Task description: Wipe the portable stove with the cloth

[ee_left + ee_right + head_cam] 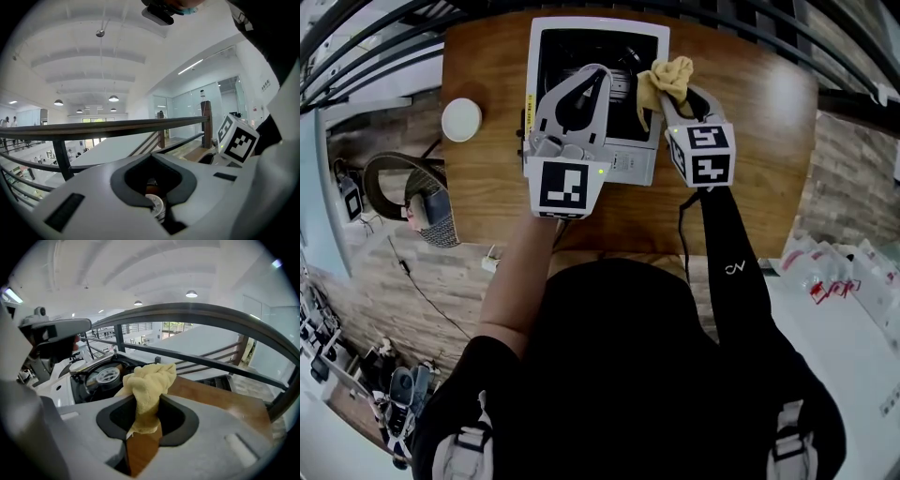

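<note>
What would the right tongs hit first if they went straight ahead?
Probably the portable stove near its right rim, led by the yellow cloth in the right tongs; height is unclear.

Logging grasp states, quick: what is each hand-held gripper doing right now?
Left hand-held gripper: closed, nothing gripped.
Right hand-held gripper: closed on the yellow cloth.
</note>
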`<state>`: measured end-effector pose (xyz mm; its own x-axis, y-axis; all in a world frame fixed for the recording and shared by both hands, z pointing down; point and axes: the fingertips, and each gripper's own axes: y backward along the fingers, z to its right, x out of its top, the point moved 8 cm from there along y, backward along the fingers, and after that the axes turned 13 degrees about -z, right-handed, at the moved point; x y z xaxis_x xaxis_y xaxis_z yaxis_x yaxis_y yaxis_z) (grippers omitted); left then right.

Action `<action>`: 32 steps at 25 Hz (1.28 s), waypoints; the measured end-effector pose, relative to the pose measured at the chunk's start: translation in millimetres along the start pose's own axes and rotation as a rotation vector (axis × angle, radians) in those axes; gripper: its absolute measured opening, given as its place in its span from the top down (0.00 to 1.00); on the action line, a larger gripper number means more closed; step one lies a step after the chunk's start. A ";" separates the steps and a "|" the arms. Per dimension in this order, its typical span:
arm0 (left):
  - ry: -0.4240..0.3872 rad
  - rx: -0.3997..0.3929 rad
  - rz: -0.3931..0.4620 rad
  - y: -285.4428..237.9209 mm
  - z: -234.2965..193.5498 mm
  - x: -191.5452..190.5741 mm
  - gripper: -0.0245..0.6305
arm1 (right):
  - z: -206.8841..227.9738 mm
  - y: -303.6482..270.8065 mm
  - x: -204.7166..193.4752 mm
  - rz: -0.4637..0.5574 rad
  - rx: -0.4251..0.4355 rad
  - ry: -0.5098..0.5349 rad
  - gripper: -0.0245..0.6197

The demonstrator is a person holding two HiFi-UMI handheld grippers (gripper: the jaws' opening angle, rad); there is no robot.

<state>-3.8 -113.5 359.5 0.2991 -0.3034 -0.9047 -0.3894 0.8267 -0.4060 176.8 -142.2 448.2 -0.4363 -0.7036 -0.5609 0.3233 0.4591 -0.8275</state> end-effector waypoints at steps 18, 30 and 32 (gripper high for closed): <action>0.074 0.106 -0.098 70.2 -53.4 -49.2 0.95 | -42.6 43.1 34.0 0.162 -0.012 0.081 0.78; 0.059 0.085 -0.012 60.5 -154.8 -48.3 0.95 | -176.6 -82.3 168.2 -0.046 0.117 0.343 0.78; 0.076 0.066 -0.026 63.2 -156.4 -56.8 0.95 | -186.8 -87.4 153.0 -0.117 0.139 0.364 0.78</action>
<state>-181.7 -118.1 365.0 0.2402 -0.3587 -0.9020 -0.3232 0.8466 -0.4228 -75.0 -188.7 429.7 -0.7374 -0.4976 -0.4569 0.3532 0.2925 -0.8886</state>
